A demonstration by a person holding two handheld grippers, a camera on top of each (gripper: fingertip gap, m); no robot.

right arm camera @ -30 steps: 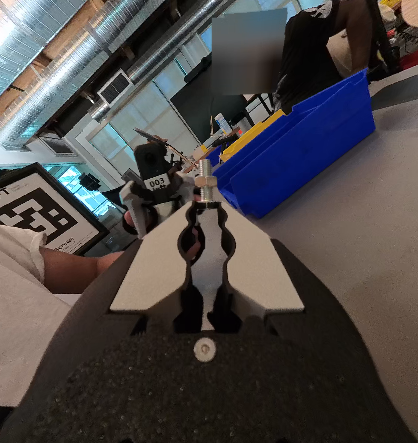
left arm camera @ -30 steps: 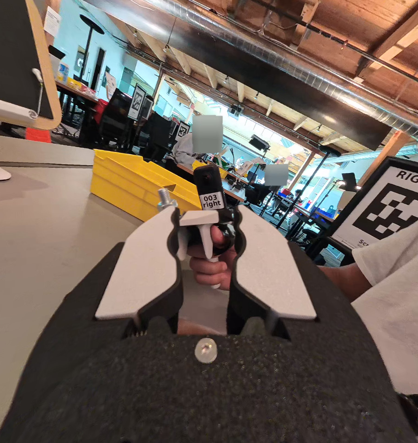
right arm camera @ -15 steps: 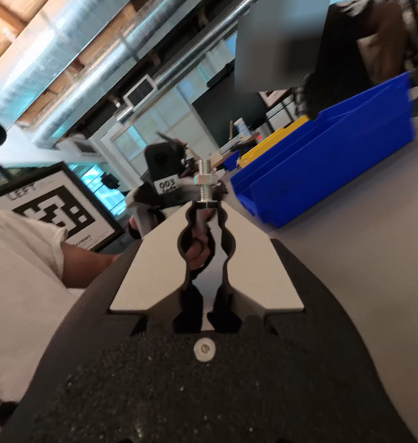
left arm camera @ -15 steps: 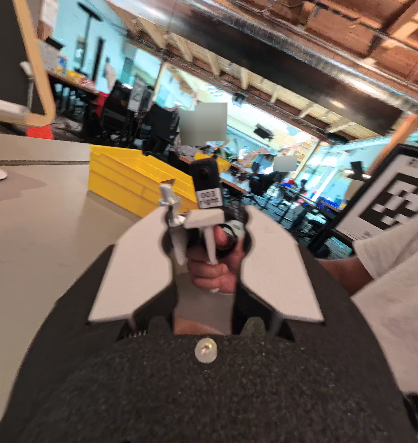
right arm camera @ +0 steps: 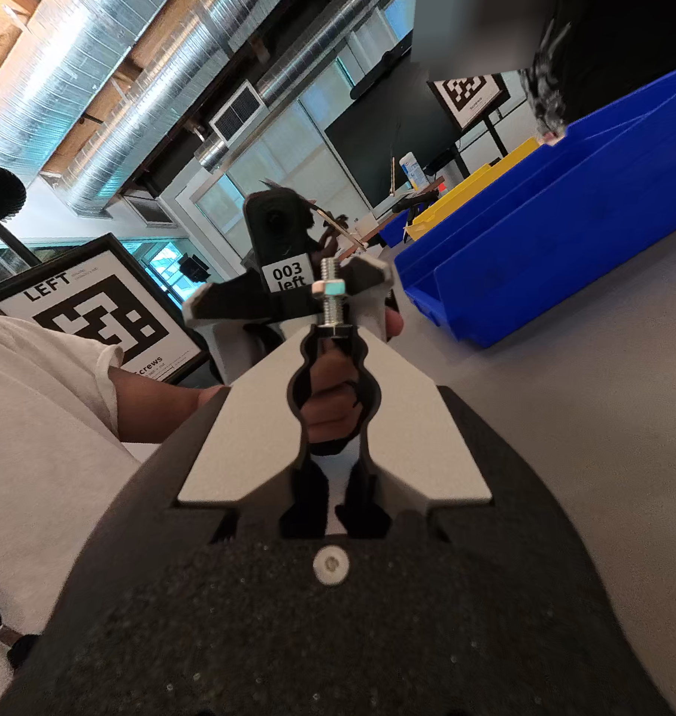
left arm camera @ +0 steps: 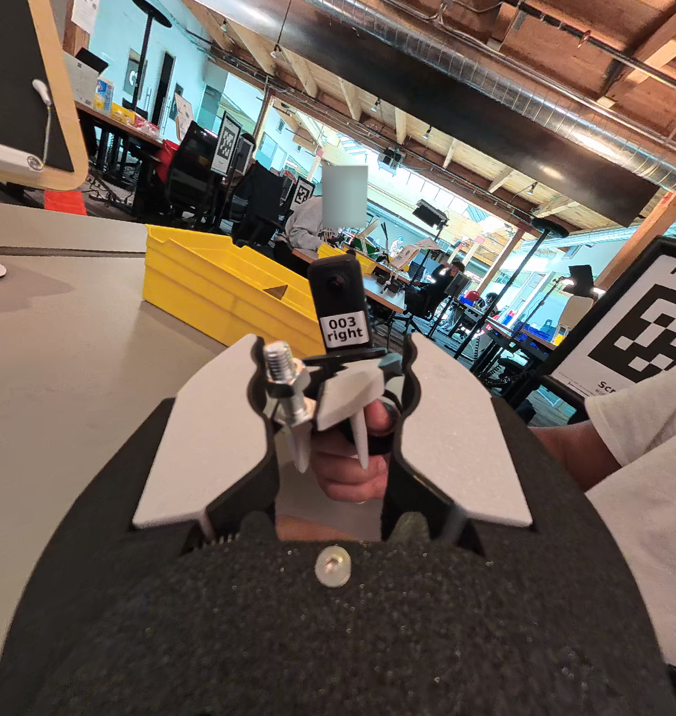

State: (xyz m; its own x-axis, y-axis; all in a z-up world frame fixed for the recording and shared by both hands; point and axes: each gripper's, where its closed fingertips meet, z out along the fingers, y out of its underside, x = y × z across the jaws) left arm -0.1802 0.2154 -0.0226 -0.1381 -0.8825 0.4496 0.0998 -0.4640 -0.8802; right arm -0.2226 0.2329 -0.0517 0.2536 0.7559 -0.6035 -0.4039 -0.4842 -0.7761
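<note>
One bolt (right arm camera: 331,300) stands upright, clamped in right tool (right arm camera: 333,334).

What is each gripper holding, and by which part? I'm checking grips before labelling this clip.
The right gripper pinches a bolt by its head end, its threaded shaft and nut standing free. The left gripper is open and holds nothing.

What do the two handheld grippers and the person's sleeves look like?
Each gripper, left and right, has a rough black foam-like body with one silver screw, and two flat pale grey fingers with wavy black inner edges. A black camera with a white label sits on top of each. The person wears a white short-sleeved shirt.
</note>
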